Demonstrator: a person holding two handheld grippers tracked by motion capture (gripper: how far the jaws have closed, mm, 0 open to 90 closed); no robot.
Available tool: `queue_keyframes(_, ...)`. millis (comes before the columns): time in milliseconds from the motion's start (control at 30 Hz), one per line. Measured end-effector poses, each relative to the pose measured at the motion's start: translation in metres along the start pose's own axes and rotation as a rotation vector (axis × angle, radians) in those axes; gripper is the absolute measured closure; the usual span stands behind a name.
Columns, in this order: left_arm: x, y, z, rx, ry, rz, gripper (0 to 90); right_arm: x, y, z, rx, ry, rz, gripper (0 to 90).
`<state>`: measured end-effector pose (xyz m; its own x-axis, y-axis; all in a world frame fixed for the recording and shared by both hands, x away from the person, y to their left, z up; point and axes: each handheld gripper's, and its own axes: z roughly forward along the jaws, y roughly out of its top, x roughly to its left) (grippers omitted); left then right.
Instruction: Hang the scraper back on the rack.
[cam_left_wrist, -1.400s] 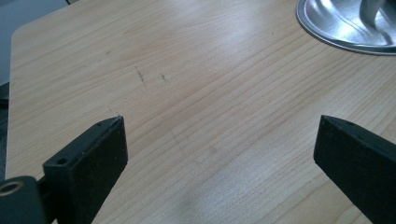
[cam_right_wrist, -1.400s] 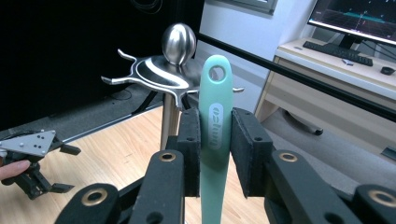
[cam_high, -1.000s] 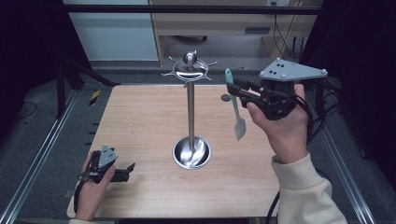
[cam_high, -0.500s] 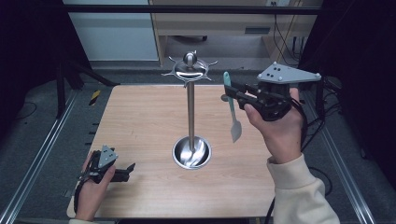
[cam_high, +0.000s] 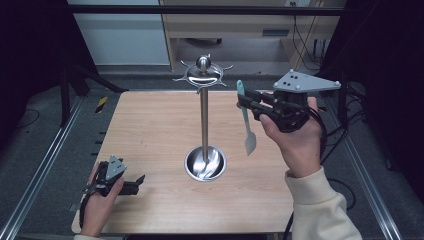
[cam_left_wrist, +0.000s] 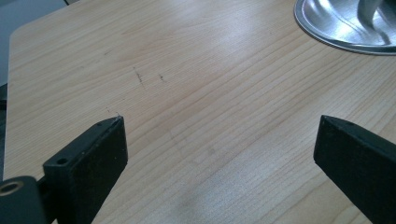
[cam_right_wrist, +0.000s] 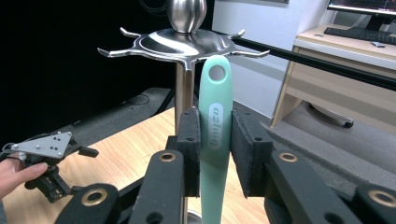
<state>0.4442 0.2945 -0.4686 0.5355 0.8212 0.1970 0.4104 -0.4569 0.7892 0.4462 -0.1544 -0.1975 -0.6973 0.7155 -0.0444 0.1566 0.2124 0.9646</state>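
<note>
Spatula nearing rack, not yet hung.
Right tongs (cam_right_wrist: 215, 154) pinching mint spatula (cam_high: 246, 117) beside hook rack (cam_high: 203, 75); left tongs (cam_high: 131, 183) resting spread on counter (cam_high: 150, 130).

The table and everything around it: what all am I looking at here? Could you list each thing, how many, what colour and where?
Table: one, light wood, centre of the high view.
Utensil stand: one, shiny steel, mid-table; round dish base, upright pole, hooked crown on top.
Spatula: one, mint green handle with a hanging hole, pale blade hanging down; clamped by the handle, close to the stand's crown.
Desk: one, pale wood, background of the right gripper view.
Right gripper: one, black with a grey plate, raised right of the stand, jaws shut on the spatula.
Left gripper: one, black, low at the table's near left corner, jaws open.
Hands: two, one per gripper; cream sleeve on the right.
</note>
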Motion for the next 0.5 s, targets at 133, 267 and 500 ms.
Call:
queue_keyframes(133, 0.0003, -0.0001, -0.0001, 0.001, 0.000, 0.000, 2.7, 0.0008, 0.0005, 0.0020, 0.001, 0.009, -0.002, 74.0)
queue_keyframes(267, 0.0004, -0.0002, -0.0002, 0.002, 0.000, -0.001, 2.7, 0.0016, 0.0007, 0.0034, 0.001, 0.017, -0.002, 74.0)
queue_keyframes(500, 0.0002, -0.0001, -0.0001, 0.000, 0.000, 0.000, 2.7, 0.0043, 0.0014, 0.0057, 0.002, 0.030, -0.007, 74.0)
